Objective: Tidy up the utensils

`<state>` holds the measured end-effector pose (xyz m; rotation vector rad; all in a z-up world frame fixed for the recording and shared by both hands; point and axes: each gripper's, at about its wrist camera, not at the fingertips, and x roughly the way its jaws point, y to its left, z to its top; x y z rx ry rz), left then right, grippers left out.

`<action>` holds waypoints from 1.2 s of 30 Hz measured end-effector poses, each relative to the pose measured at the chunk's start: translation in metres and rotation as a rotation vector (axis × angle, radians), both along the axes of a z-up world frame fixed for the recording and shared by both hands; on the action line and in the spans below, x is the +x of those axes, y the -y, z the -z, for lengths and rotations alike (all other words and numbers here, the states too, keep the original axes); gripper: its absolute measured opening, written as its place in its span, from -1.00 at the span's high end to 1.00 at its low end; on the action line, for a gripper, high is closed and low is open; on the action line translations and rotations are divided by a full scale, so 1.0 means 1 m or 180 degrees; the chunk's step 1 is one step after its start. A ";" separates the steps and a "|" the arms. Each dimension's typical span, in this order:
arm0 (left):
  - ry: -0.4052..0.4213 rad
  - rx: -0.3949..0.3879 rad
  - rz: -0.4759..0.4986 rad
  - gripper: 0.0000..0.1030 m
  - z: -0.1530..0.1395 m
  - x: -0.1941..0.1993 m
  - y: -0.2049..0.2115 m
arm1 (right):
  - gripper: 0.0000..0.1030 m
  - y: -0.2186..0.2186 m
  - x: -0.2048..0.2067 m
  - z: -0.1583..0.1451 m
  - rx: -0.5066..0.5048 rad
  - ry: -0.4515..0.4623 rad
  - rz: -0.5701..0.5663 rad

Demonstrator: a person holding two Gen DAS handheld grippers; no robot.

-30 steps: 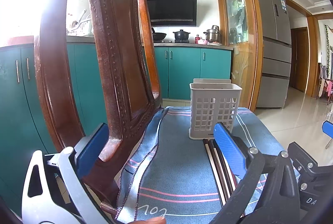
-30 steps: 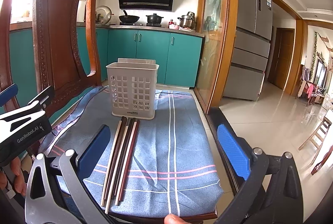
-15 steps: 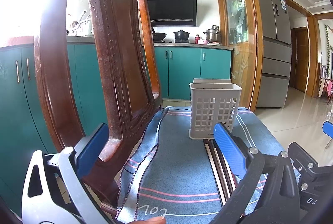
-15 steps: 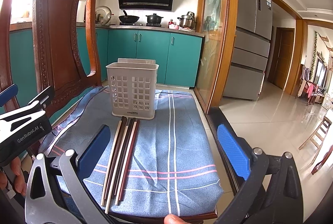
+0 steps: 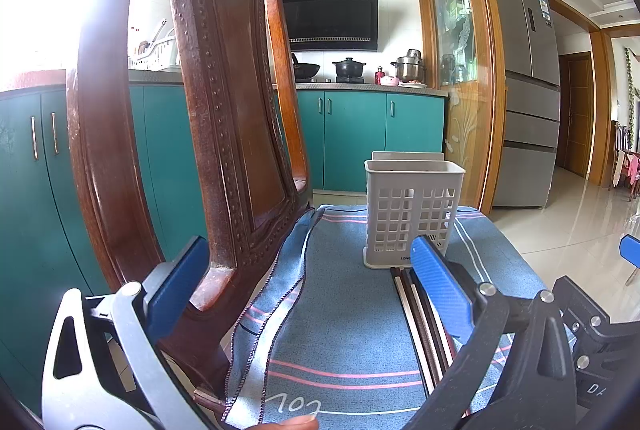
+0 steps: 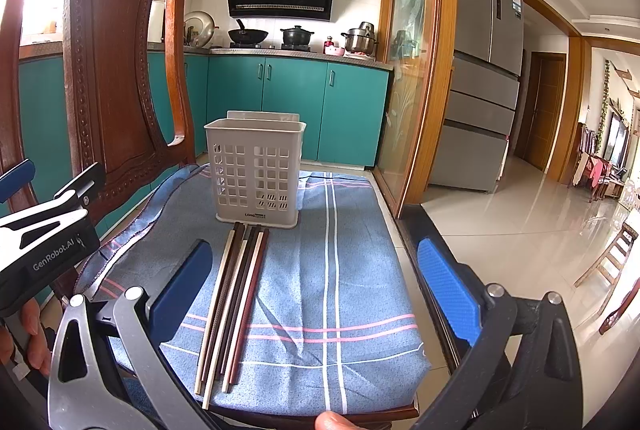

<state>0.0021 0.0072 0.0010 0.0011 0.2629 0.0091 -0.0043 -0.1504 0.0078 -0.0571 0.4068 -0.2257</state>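
Several chopsticks lie side by side on a blue striped cloth, their far ends close to a white perforated utensil basket that stands upright and looks empty. My right gripper is open, held above the cloth's near edge, with the chopsticks just right of its left finger. The left wrist view shows the same basket and chopsticks, partly hidden by my right finger. My left gripper is open and holds nothing, off to the left beside the chair back.
The cloth covers the seat of a carved wooden chair; its tall back stands at the left. The left gripper's body and a person's hand show at the right view's left edge. Teal cabinets, a stove and a fridge lie beyond.
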 end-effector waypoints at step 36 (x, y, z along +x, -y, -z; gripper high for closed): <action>-0.0077 0.0052 -0.0021 -0.94 0.002 0.004 0.005 | -0.95 0.004 0.010 0.012 0.0000 -0.0109 0.0027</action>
